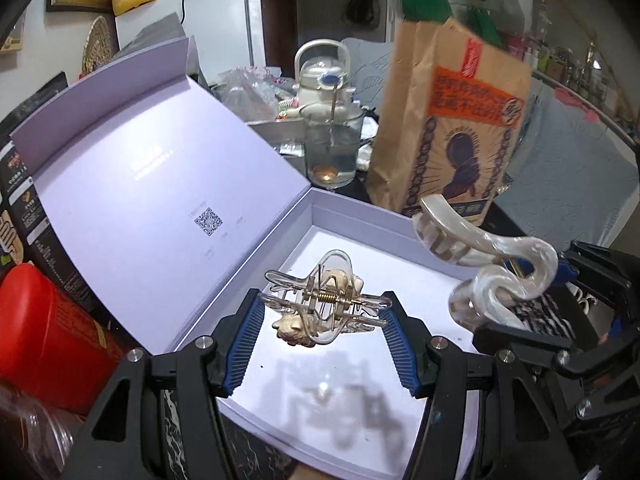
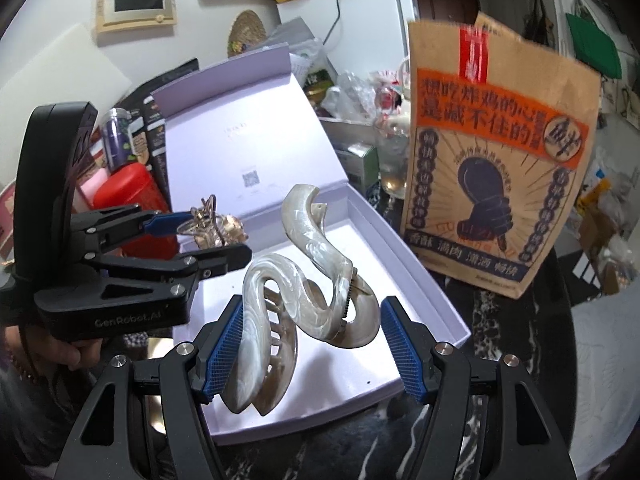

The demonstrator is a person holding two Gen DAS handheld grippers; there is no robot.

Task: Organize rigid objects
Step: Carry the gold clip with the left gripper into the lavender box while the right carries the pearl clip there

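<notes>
Black tool, blue ribbed pads

Clear-gold clip and pearly clip above open box

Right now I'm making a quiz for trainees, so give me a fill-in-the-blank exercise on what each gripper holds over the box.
1. The left gripper holds a clear hair claw with a ____ coloured spring.
2. The right gripper holds a wavy pearly ____ hair claw.
3. Both hang above the open lilac cardboard box, whose lid stands ____.
4. Behind the box stands a brown ____ bag.

Missing words: gold; white; open; paper
</notes>
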